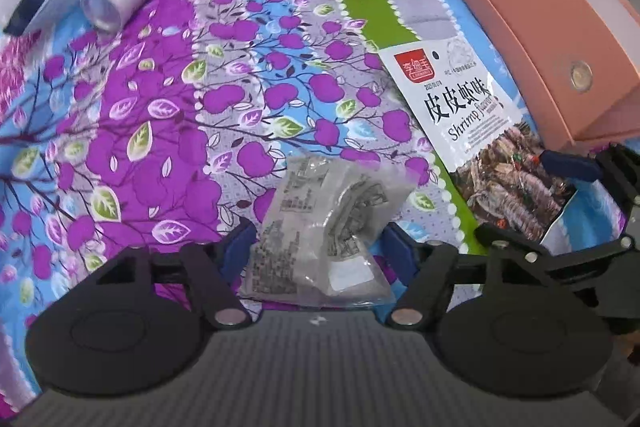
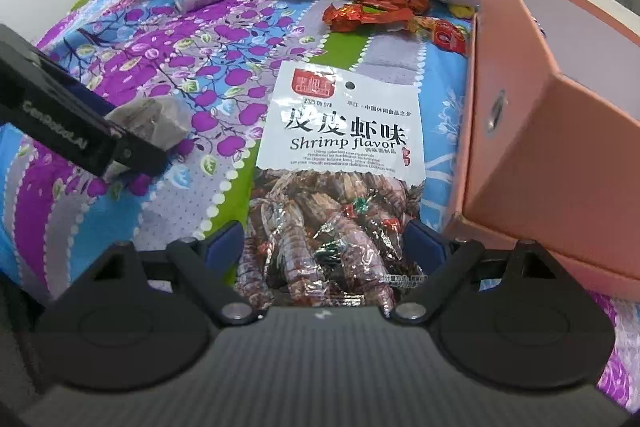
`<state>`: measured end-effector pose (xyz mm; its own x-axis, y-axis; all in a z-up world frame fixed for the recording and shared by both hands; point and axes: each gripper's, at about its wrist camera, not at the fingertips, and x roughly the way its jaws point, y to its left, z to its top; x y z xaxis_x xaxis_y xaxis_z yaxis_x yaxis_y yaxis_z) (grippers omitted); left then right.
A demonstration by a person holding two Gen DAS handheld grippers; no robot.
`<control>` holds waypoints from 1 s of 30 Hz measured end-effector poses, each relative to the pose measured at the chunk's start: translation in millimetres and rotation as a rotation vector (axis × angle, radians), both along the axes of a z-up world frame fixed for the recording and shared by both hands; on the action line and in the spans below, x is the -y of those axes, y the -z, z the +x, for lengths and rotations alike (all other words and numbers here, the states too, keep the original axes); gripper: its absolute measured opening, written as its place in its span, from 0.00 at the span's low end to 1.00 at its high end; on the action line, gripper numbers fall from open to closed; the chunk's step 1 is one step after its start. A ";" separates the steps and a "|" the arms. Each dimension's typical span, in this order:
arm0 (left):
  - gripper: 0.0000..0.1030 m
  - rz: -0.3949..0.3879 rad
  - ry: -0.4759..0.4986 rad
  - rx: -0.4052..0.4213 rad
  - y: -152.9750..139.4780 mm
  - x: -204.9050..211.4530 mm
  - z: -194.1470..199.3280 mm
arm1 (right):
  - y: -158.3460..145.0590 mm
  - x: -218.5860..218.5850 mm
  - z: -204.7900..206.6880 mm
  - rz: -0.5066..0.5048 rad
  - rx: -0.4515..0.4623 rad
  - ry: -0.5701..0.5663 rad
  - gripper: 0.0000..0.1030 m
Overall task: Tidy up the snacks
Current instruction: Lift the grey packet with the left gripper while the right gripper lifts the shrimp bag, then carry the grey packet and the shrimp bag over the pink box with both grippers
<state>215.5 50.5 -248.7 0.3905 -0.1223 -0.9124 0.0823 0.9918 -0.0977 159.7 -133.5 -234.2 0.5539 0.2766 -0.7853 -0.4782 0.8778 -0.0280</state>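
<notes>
**Both grippers straddle their packets**

Grey snack pouch (image 1: 320,227) lies between the left gripper (image 1: 320,239) fingers, which stand apart at its sides, not visibly pressing. Its long axis runs away from the camera. Just right, the shrimp-flavor bag (image 2: 336,163) lies lengthwise between the parted right gripper (image 2: 326,243) jaws, unclamped. Beside it stands the pink box (image 2: 552,155), the likely destination.
</notes>
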 end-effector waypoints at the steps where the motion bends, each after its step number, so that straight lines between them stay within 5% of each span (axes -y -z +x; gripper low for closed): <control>1: 0.69 -0.001 -0.004 0.004 -0.1 -0.2 0.4 | 1.2 -1.2 2.1 -0.001 -0.005 -0.002 0.90; 11: 0.62 -0.018 -0.052 0.031 -5.6 -1.9 -1.6 | 9.4 -4.7 18.9 0.029 -0.087 0.005 0.93; 17: 0.61 -0.045 -0.100 0.045 -15.1 -6.0 -10.1 | 1.6 -10.5 8.6 0.038 -0.084 -0.006 0.64; 19: 0.61 -0.049 -0.119 0.058 -21.6 -6.7 -13.4 | -4.4 -16.5 4.2 0.019 -0.059 0.000 0.30; 30: 0.61 -0.078 -0.167 0.167 -74.7 -7.8 -33.9 | -36.0 -17.1 -15.2 0.029 0.012 0.074 0.18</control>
